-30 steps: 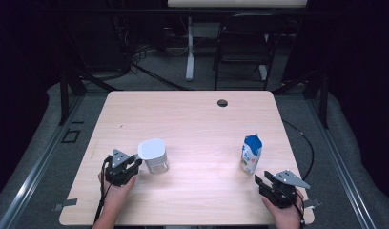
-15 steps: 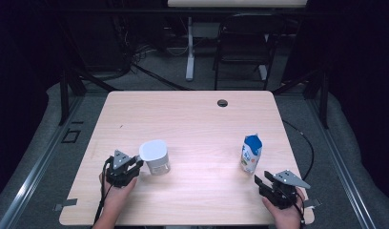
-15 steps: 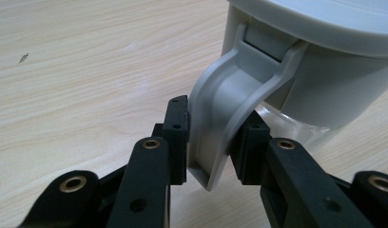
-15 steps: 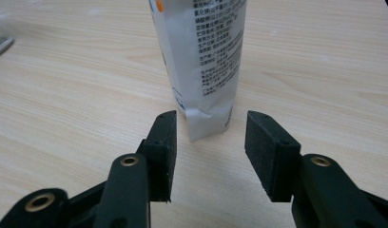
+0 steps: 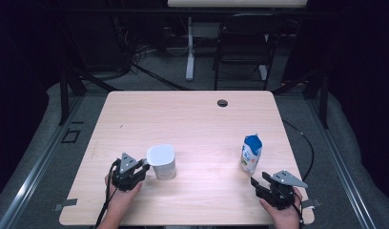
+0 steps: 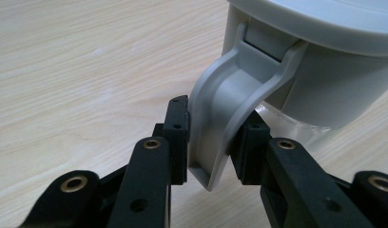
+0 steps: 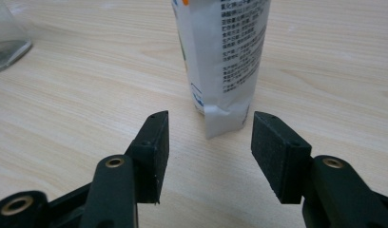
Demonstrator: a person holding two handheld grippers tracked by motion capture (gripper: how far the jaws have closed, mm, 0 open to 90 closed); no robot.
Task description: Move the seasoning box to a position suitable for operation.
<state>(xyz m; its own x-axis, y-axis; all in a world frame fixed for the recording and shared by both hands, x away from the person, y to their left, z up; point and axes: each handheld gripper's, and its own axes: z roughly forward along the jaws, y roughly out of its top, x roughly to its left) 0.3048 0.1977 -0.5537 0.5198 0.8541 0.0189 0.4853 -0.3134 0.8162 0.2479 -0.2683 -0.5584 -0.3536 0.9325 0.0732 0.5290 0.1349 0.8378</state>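
A pale grey jug (image 5: 161, 162) with a lid stands on the wooden table (image 5: 192, 119), near left. My left gripper (image 5: 141, 168) is shut on its curved handle (image 6: 220, 118), one pad pressing each side. A white and blue milk carton (image 5: 251, 153) stands upright at the near right. My right gripper (image 5: 259, 180) rests just in front of it, pointing at it. Its jaws have just been opening and stand open, with nothing between the pads. In the right gripper view the carton (image 7: 223, 61) rises just beyond the fingertips (image 7: 156, 142).
A round cable hole (image 5: 222, 103) sits at the table's far edge. A dark chair (image 5: 240, 52) and a desk leg stand on the floor behind. The jug's clear lower part (image 7: 6, 42) appears at the far left of the right gripper view.
The left gripper and the jug have edged slightly right and toward the near edge. The right hand has kept its place.
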